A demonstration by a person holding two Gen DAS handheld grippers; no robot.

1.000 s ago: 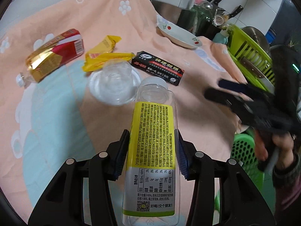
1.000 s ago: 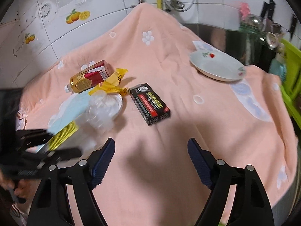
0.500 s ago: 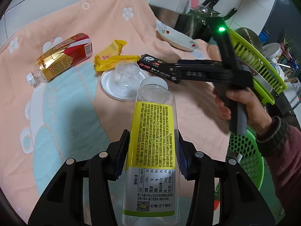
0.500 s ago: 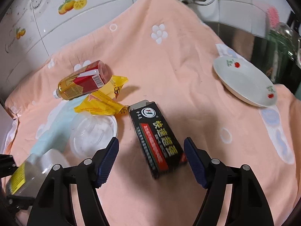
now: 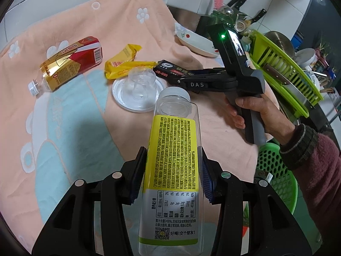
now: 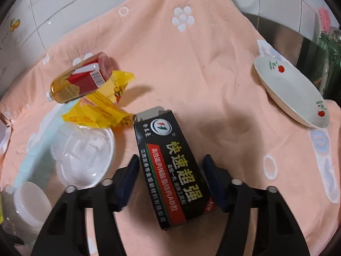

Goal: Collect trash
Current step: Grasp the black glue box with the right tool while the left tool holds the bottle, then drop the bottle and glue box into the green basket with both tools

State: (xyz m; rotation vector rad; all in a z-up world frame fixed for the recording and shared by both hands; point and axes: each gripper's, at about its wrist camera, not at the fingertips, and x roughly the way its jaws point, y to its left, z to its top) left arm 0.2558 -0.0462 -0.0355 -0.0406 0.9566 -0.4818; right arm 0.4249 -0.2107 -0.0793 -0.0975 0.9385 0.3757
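Red bottle [image 5: 70, 61]: far left, on its side on the peach cloth [image 5: 119, 27] that covers the tabletop; white cap toward the near left.
Yellow wrapper [image 5: 125, 64]: just right of the red bottle, crumpled; in the right wrist view the bottle's base lies over its edge.
Clear cup [image 5: 141, 83]: upside down on a white lid [image 5: 121, 93], just below the wrapper; the wrapper's tail touches it.
Left tongs [image 5: 173, 178]: clamped on a clear bottle [image 5: 173, 162] with a yellow label, both blue pads pressed to its sides; the bottle is held off the cloth, white cap pointing away toward the cup.
Black box [image 6: 172, 162]: flat on the cloth, just right of the wrapper and the cup, its grey flap open at the far end; red stripe and white print on top.
Right tongs [image 6: 170, 180]: straddling the near half of the box, jaws closing; the left pad is at the box's edge, a sliver of gap shows at the right pad, so no firm clamp yet.
Right hand [image 5: 255, 111]: wrapped round the grey handle of the right tongs; dark red sleeve behind it.
Plate [image 6: 292, 89]: white with red flowers, well apart to the right of the box, at the cloth's far right edge.
Green rack [image 5: 283, 68]: beyond the plate, far right, with a knife lying in it.
Green basket [image 5: 275, 175]: below the tabletop edge at the near right, under the sleeve.
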